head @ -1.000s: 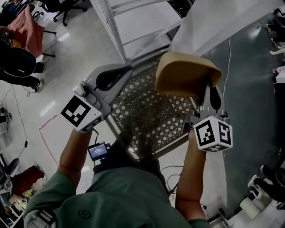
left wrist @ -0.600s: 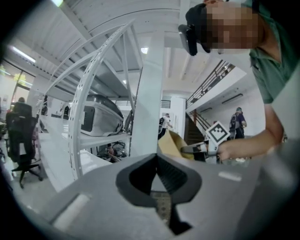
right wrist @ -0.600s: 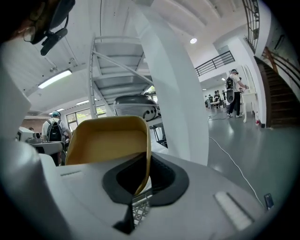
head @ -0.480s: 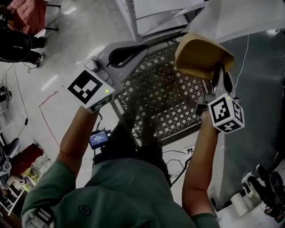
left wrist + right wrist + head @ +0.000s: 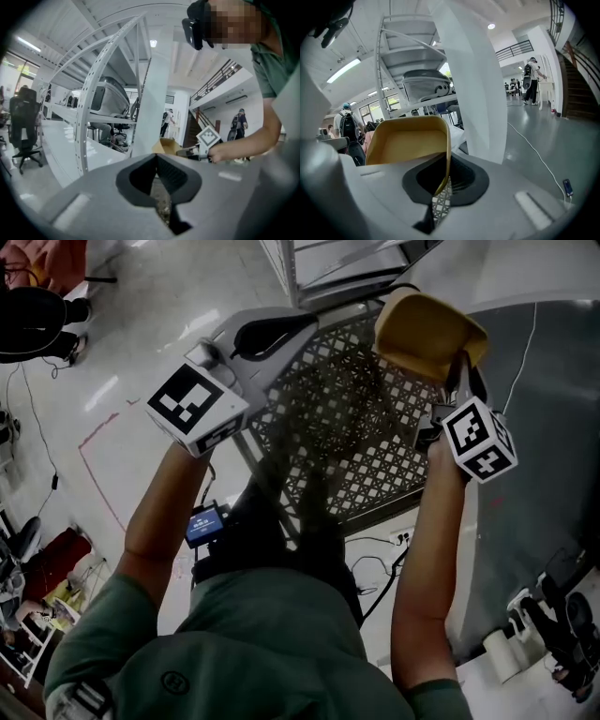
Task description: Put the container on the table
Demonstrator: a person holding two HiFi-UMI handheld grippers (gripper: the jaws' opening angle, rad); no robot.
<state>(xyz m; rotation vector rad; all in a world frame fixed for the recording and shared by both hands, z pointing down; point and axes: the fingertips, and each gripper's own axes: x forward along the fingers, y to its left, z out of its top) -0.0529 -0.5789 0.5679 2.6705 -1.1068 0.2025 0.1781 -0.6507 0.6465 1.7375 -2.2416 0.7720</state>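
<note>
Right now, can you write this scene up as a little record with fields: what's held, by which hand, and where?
Held item: tan container, empty inside
Holder: right gripper, fingers shut on its rim
Other hand: left gripper, fingers together, nothing between them
Underneath: lattice metal table
Position: container over the table's far right corner
Set down: not clearly yet
</note>
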